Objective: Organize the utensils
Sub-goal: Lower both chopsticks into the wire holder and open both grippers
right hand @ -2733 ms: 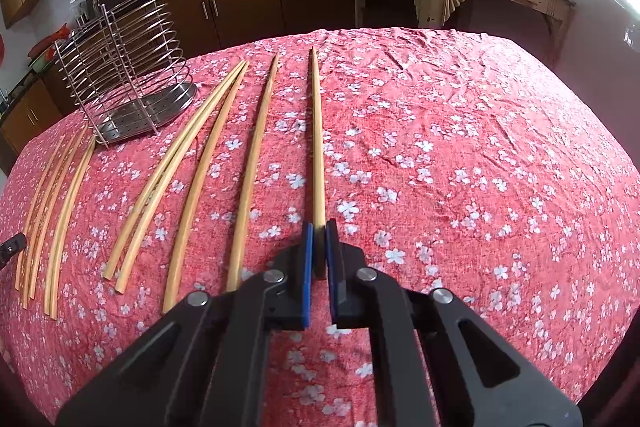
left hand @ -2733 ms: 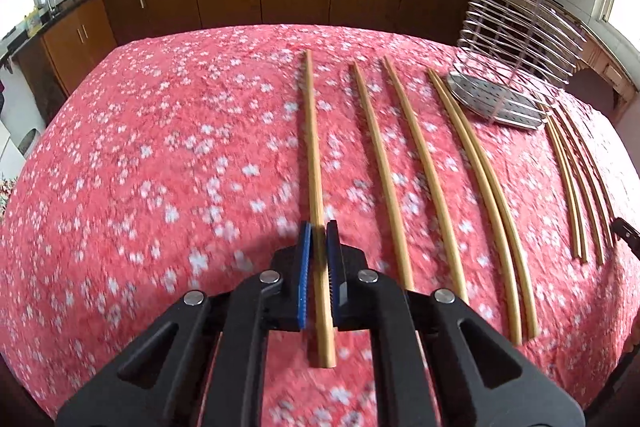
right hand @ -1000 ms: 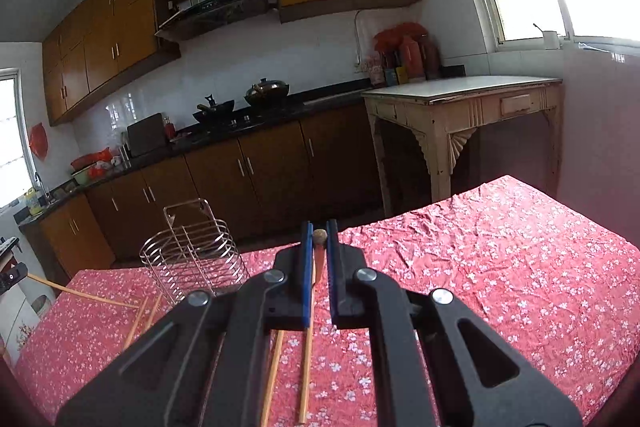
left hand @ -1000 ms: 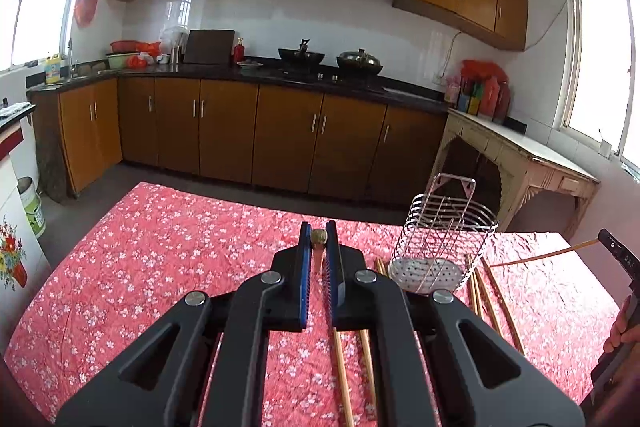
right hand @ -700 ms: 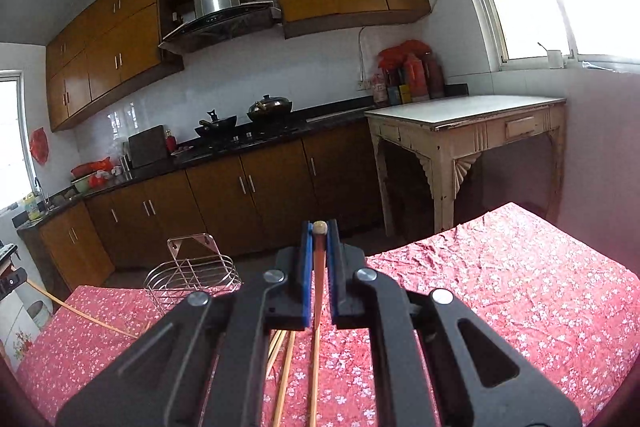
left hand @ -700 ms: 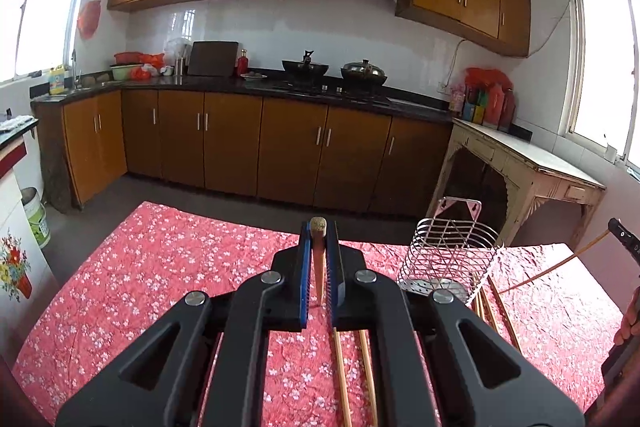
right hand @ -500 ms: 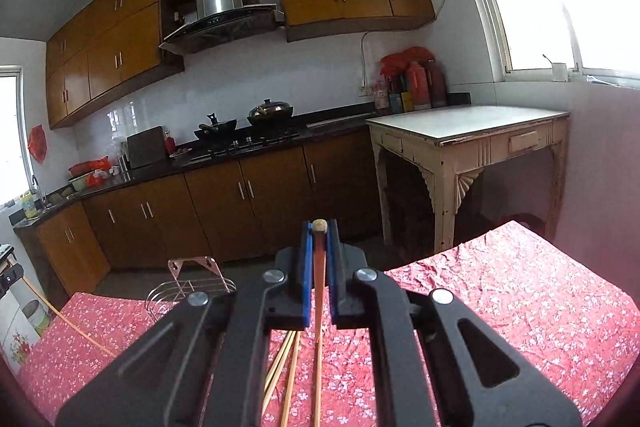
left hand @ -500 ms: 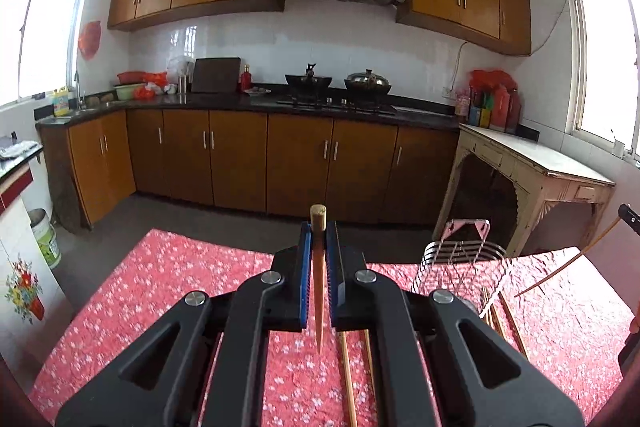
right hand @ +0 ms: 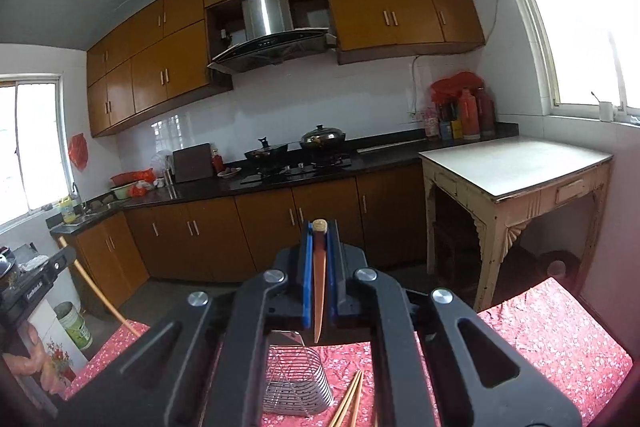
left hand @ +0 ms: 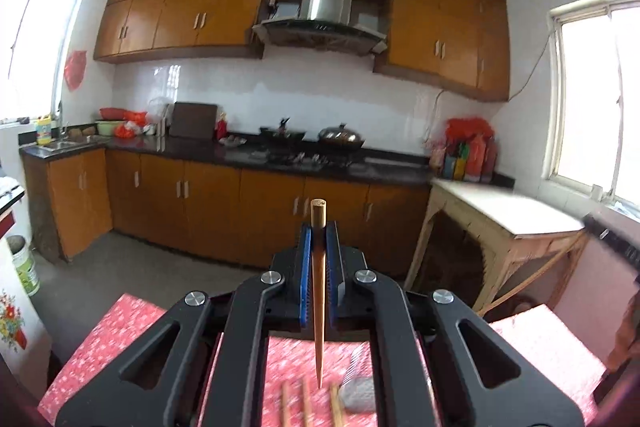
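Observation:
My left gripper [left hand: 318, 227] is shut on a long wooden chopstick [left hand: 318, 287] that hangs with its tip down, high above the red flowered table [left hand: 132, 331]. My right gripper [right hand: 319, 227] is likewise shut on a second chopstick [right hand: 319, 291], butt end up. The wire utensil basket [right hand: 296, 383] stands on the cloth below the right gripper; only a blurred corner of the basket [left hand: 358, 387] shows in the left wrist view. Loose chopsticks [right hand: 350, 403] lie beside the basket, and more chopsticks [left hand: 308, 403] show blurred under the left gripper.
Each wrist view catches the other gripper at its edge: the right one [left hand: 616, 239] and the left one [right hand: 38, 287] with a hand. Brown kitchen cabinets [left hand: 240, 211] and a cream side table [right hand: 516, 167] stand beyond the table's far edge.
Both grippers have risen well above the table with their chopsticks, which now hang tip down. The basket and loose chopsticks have slid towards the bottom of both views.

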A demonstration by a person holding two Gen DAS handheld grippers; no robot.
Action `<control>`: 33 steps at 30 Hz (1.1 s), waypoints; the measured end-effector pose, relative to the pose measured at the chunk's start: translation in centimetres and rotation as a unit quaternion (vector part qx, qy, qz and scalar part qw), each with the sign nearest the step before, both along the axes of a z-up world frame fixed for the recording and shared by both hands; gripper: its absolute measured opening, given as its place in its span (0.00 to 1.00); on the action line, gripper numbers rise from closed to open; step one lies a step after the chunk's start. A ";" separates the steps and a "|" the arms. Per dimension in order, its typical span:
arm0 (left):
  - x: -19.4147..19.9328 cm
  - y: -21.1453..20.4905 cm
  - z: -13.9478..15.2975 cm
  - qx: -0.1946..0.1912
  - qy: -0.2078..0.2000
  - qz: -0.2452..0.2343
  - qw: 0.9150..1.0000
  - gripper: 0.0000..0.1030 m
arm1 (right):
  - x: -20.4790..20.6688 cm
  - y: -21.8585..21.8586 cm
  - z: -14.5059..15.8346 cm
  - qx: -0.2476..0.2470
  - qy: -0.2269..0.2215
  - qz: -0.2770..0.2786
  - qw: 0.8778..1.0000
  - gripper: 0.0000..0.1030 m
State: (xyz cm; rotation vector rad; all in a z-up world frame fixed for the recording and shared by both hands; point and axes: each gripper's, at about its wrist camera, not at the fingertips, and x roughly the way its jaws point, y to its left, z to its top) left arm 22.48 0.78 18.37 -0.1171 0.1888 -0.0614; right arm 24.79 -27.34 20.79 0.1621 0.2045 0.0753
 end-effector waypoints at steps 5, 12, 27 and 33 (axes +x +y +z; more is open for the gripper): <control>1.5 -2.8 0.7 -0.010 -0.007 -0.012 1.000 0.07 | 1.6 2.3 -0.2 -0.012 0.029 0.030 0.999 0.07; 4.1 -5.3 -2.0 0.006 0.009 -0.011 1.000 0.07 | 5.0 3.4 -3.6 -0.012 0.086 0.050 0.995 0.07; 9.2 -6.3 -6.7 0.021 0.089 -0.011 0.996 0.07 | 11.3 2.2 -8.9 0.033 0.159 0.068 0.984 0.07; 10.0 -6.3 -6.8 0.026 0.105 -0.004 0.994 0.07 | 11.9 1.9 -9.5 0.039 0.160 0.047 0.985 0.11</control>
